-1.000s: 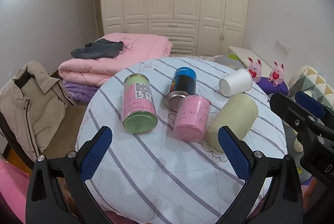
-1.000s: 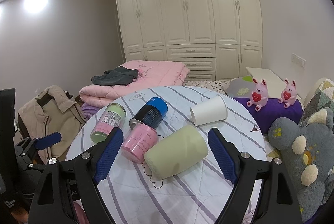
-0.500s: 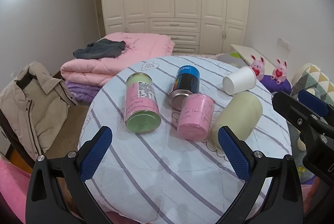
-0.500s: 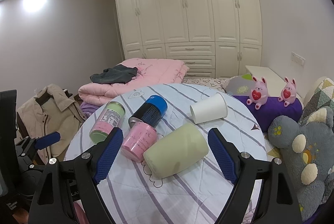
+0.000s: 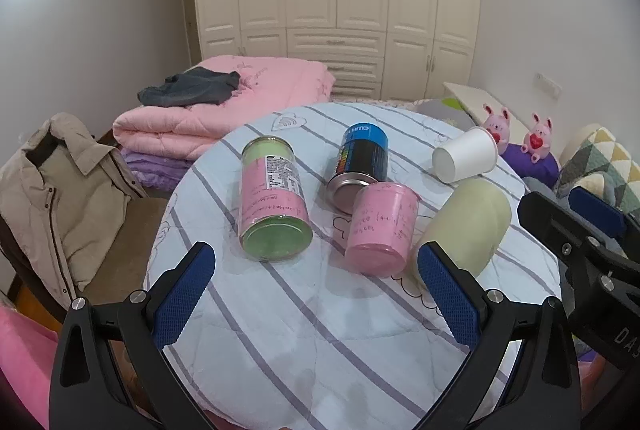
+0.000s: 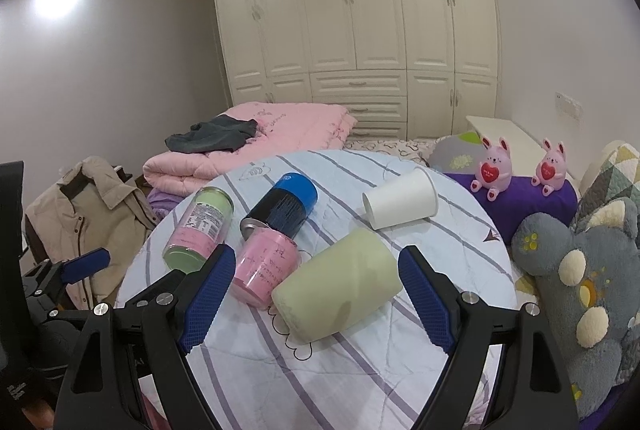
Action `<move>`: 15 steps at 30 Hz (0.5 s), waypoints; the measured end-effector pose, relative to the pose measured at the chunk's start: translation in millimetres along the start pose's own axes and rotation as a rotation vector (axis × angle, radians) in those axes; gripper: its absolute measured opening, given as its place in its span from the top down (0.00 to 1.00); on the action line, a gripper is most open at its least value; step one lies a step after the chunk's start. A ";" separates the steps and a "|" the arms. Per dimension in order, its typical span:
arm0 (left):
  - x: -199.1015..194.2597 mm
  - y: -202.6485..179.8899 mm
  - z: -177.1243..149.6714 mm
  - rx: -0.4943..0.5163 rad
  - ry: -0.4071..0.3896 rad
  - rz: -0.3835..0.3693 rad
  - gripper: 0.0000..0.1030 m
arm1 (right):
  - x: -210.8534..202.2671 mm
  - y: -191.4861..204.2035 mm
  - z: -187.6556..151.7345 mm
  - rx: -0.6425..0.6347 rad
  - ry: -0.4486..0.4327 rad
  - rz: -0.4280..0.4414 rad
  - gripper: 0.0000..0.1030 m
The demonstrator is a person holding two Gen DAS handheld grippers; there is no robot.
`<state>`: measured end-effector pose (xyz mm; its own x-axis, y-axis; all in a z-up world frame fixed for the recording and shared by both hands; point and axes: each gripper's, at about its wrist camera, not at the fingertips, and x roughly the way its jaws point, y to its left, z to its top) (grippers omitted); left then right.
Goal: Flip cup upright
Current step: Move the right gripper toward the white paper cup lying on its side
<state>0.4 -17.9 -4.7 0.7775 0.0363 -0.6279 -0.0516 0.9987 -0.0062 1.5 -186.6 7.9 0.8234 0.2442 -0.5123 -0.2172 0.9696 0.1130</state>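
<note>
Several cups lie on their sides on a round table with a striped cloth (image 5: 320, 330): a pale yellow cup (image 5: 466, 226) (image 6: 338, 288), a pink cup (image 5: 382, 230) (image 6: 266, 272), a white paper cup (image 5: 464, 155) (image 6: 400, 203), a blue and black can (image 5: 362, 159) (image 6: 282, 207) and a green and pink jar (image 5: 274, 203) (image 6: 200, 230). My left gripper (image 5: 316, 294) is open and empty, above the near table edge. My right gripper (image 6: 316, 298) is open and empty, with the yellow cup seen between its fingers.
A chair with a beige jacket (image 5: 52, 197) stands left of the table. Folded pink quilts (image 5: 224, 105) lie behind. Plush toys (image 6: 580, 278) and pink bunnies (image 6: 494, 165) sit on the right. White wardrobes (image 6: 360, 29) fill the back wall.
Both grippers have drifted slightly; the view of the table shifted a little. No cup has moved and both grippers stay open.
</note>
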 end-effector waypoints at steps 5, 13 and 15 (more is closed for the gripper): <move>8.9 0.9 7.8 0.006 0.011 0.004 0.01 | 7.3 -2.4 2.6 0.025 0.020 -0.010 0.17; 33.6 -2.3 30.6 0.014 0.042 0.034 0.01 | 34.0 -17.2 12.4 0.120 0.077 -0.028 0.17; 38.9 -6.6 37.5 0.029 0.036 0.057 0.01 | 42.1 -23.9 15.7 0.159 0.098 -0.033 0.17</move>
<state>54.5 -21.7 0.2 0.7505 0.0922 -0.6544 -0.0764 0.9957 0.0527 49.6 -199.2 -3.0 0.7718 0.2164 -0.5979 -0.0989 0.9697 0.2234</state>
